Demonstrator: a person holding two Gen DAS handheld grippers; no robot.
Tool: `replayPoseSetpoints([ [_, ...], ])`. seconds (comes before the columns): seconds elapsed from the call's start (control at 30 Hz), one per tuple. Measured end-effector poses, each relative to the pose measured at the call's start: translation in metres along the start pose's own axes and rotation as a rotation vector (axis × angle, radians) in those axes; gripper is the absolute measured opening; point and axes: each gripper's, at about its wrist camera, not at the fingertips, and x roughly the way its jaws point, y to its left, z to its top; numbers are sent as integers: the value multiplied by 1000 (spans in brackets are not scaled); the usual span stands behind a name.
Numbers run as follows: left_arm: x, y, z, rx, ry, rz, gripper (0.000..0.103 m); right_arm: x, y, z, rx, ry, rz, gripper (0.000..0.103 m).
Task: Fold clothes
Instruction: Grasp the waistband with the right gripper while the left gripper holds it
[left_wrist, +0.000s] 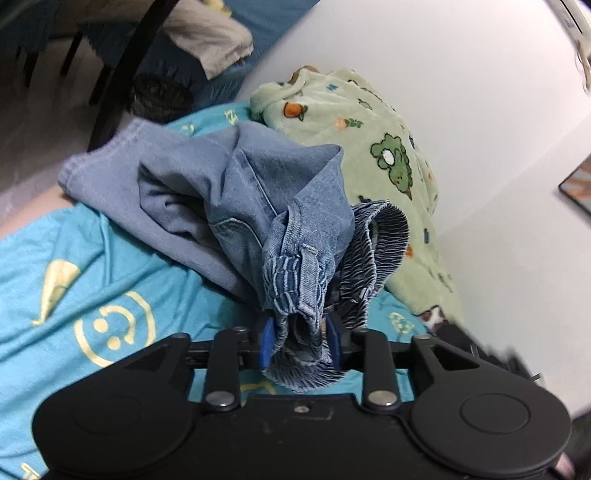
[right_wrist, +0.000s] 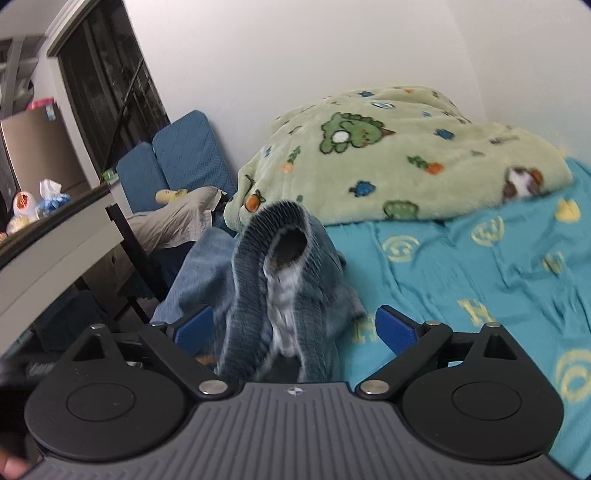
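Note:
Blue denim jeans (left_wrist: 229, 206) with an elastic ribbed waistband lie bunched on the teal bedsheet (left_wrist: 74, 266). My left gripper (left_wrist: 301, 345) is shut on the gathered waistband, blue pads pressed against the denim on both sides. In the right wrist view the same jeans (right_wrist: 280, 280) rise in a ridge between the fingers of my right gripper (right_wrist: 295, 328), which stands open; its blue pads (right_wrist: 397, 330) sit wide apart and the waistband loop passes through the gap without being pinched.
A green fleece blanket (right_wrist: 388, 158) with dinosaur prints is heaped against the white wall. A dark chair or table leg (right_wrist: 136, 254), blue cushions (right_wrist: 184, 158) and a beige cloth (right_wrist: 173, 221) stand off the bed's left side. A table edge (right_wrist: 55, 236) juts in at the left.

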Motion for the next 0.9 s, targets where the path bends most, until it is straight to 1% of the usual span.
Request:
replayPoseSetpoints([
  [0.03, 2, 2, 0, -9, -3, 8, 35, 7, 4, 5, -14, 2, -2, 101],
  [0.17, 11, 15, 3, -56, -19, 42, 35, 57, 33, 31, -110, 12, -31, 103],
  [0.27, 15, 26, 7, -91, -15, 54, 34, 97, 46, 46, -157, 29, -82, 103],
  [0.37, 20, 33, 8, -119, -6, 49, 34, 129, 47, 53, -142, 57, -104, 103],
  [0.47, 23, 36, 9, -122, -3, 60, 34, 147, 42, 51, -137, 97, -155, 103],
  [0.57, 23, 38, 9, -140, 13, 37, 34, 164, 35, 48, -123, 131, -199, 97],
  [0.6, 22, 38, 10, -135, 18, 35, 34, 162, 29, 47, -98, 130, -194, 92],
  [0.63, 21, 37, 11, -129, 22, 34, 34, 159, 21, 47, -70, 128, -193, 80],
  [0.67, 18, 36, 11, -126, 25, 24, 34, 155, 12, 46, -43, 128, -194, 70],
  [0.7, 15, 34, 11, -113, 25, 9, 34, 152, 5, 46, -15, 135, -201, 42],
  [0.73, 12, 32, 11, -99, 25, -7, 35, 149, -3, 45, 13, 144, -215, 26],
  [0.77, 9, 29, 10, -79, 26, -11, 36, 143, -12, 43, 44, 143, -221, 25],
  [0.83, 4, 25, 8, -44, 24, -7, 38, 130, -31, 38, 114, 120, -192, 19],
  [0.9, 1, 23, 6, -31, 16, -2, 41, 116, -48, 31, 163, 95, -177, 17],
])
